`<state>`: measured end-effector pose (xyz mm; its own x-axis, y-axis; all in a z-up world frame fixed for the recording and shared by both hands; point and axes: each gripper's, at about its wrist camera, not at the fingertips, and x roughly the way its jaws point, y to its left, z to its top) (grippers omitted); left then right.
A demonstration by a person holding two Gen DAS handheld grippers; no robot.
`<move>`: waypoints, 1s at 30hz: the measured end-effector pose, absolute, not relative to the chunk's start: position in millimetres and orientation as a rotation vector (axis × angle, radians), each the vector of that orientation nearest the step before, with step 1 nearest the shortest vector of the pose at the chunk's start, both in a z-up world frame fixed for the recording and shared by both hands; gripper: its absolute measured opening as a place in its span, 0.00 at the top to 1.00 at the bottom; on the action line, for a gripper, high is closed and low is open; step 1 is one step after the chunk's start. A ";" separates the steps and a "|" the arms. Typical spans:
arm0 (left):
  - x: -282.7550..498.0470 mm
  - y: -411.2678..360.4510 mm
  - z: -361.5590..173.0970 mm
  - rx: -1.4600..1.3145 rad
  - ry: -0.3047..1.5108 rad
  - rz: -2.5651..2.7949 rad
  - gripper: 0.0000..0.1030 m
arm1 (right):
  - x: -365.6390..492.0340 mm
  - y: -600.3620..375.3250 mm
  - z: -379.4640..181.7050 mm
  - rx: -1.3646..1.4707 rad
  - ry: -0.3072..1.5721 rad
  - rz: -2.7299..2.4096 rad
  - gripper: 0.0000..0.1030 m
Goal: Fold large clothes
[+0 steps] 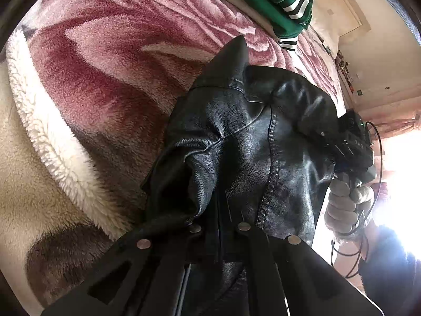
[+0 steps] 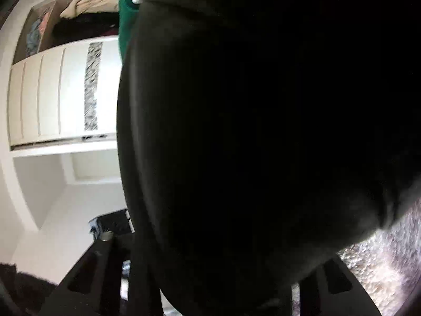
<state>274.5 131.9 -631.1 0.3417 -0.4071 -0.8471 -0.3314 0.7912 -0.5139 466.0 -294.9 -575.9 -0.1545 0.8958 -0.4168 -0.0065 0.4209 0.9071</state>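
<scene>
A black leather jacket [image 1: 244,142] hangs bunched above the bed, held between both grippers. My left gripper [image 1: 221,226] is shut on the jacket's near edge; its fingertips are buried in the folds. The right gripper's body [image 1: 352,142], gripped by a gloved hand [image 1: 344,205], holds the jacket's far side. In the right wrist view the jacket [image 2: 263,131] fills most of the frame as a dark mass draped over my right gripper [image 2: 215,284], hiding its fingertips.
A pink and maroon floral fleece blanket [image 1: 110,52] with a white sherpa edge [image 1: 52,142] covers the bed. A green garment with striped cuffs [image 1: 279,2] lies at the far side. A white wardrobe [image 2: 60,92] stands to the left.
</scene>
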 end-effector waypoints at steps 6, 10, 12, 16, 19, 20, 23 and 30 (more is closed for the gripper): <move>272.4 137.3 -636.9 -0.750 1.239 -0.093 0.96 | 422.5 -296.7 -491.8 0.758 1.338 1.016 0.79; 267.4 138.9 -641.9 -0.790 1.221 -0.106 0.96 | 380.3 -273.3 -449.5 0.608 1.307 1.064 0.79; 262.3 142.2 -641.1 -0.823 1.208 -0.108 0.96 | 363.8 -262.6 -437.4 0.541 1.304 1.077 0.79; 227.7 157.2 -607.4 -0.932 1.172 -0.047 0.96 | 359.0 -267.2 -423.7 0.511 1.264 1.007 0.80; 184.7 155.1 -582.4 -0.885 1.169 0.011 0.96 | 358.1 -274.6 -424.4 0.537 1.272 0.976 0.80; 170.0 153.0 -586.8 -0.885 1.200 0.034 0.96 | 352.7 -274.2 -423.8 0.525 1.273 0.980 0.80; 133.1 152.7 -626.7 -0.931 1.285 0.141 0.97 | 333.4 -267.6 -416.1 0.483 1.264 0.988 0.80; 104.8 175.8 -667.4 -1.192 1.166 0.096 0.96 | 243.4 -210.2 -373.0 0.076 1.128 1.144 0.80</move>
